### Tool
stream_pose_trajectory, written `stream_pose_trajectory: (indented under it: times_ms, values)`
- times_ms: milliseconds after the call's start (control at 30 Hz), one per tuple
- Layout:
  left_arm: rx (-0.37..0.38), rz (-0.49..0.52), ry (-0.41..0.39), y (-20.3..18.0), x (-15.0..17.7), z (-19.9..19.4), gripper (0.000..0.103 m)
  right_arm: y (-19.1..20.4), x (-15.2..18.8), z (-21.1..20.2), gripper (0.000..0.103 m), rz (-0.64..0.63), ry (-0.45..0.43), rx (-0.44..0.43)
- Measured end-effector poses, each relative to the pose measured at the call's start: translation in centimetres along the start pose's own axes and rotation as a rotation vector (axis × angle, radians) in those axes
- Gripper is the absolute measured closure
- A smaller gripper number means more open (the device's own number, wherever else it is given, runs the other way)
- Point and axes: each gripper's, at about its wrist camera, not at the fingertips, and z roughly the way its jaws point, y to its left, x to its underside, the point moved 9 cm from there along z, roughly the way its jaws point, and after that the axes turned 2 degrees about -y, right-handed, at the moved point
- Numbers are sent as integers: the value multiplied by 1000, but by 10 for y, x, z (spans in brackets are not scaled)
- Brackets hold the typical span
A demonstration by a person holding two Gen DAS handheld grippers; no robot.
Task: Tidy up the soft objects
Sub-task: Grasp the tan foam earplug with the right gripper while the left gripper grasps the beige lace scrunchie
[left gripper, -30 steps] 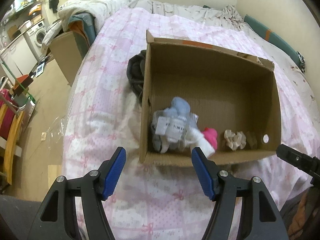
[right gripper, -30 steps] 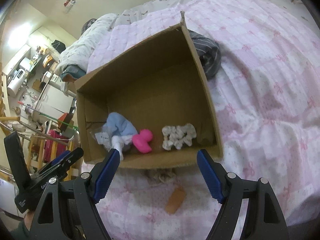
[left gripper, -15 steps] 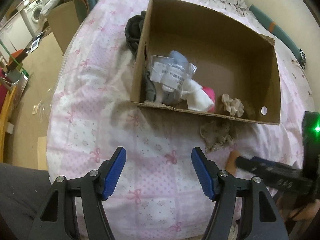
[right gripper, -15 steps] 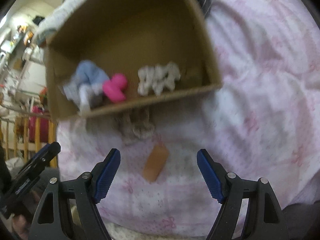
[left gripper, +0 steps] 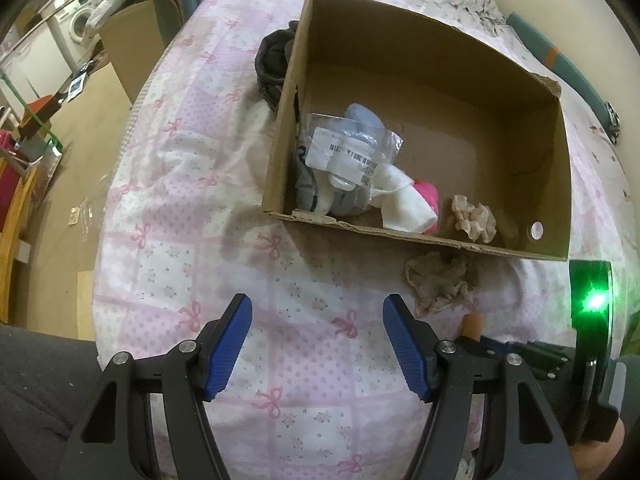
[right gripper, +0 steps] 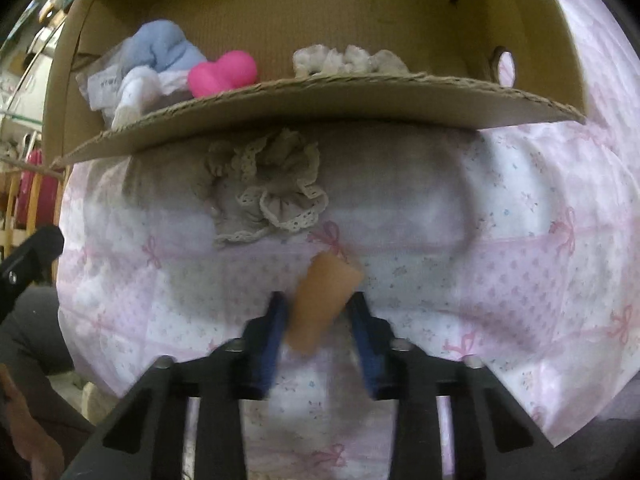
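Observation:
A cardboard box (left gripper: 276,152) (right gripper: 328,92) lies on the pink bedspread. Inside are a bagged blue sock bundle (left gripper: 352,152) (right gripper: 160,48), a white sock (left gripper: 404,204), a pink soft toy (right gripper: 222,72) (left gripper: 427,193) and a cream scrunchie (left gripper: 474,216) (right gripper: 348,60). A grey lace scrunchie (right gripper: 268,188) (left gripper: 438,280) lies on the bed in front of the box. My right gripper (right gripper: 318,312) has closed around an orange sponge (right gripper: 324,304), also seen in the left wrist view (left gripper: 473,325). My left gripper (left gripper: 316,340) is open and empty above the bedspread.
A dark garment (left gripper: 274,60) lies on the bed by the box's left wall. The bed edge drops to the floor at left, with a second cardboard box (left gripper: 128,52) and a washing machine (left gripper: 76,24) beyond. The right gripper's body with a green light (left gripper: 592,300) is at the right.
My right gripper dropped to the bed in front of the box and closed its fingers around the orange sponge. My left gripper pulled back from the box, still open.

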Motion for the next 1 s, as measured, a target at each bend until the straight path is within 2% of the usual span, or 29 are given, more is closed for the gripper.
stream_pose_trajectory:
  times_ms: [33,167,333,500,633,767,1000]
  values:
    - [0,-2,0,1,0,0,38,2,1,0,89,-13,2,0]
    - [-2,-3,1,2,-1,1,38,14,5,-6,97,-37,-10,-17]
    - [1,-4,3,1,-1,2,38,14,10,-27,97,-12,-49,-75]
    - [14,21,1,-10,0,6,38,4,12,-61,97,60,-134,-125]
    - [80,43,-9,-36,6,13,38,-13,14,-80,97,131,-199,-158]
    - [160,69,38,-71,19,27,36,-32,6,-95,97,184,-242,-189]
    - [159,85,54,-104,19,55,35,-55,6,-99,97,263,-265,-234]
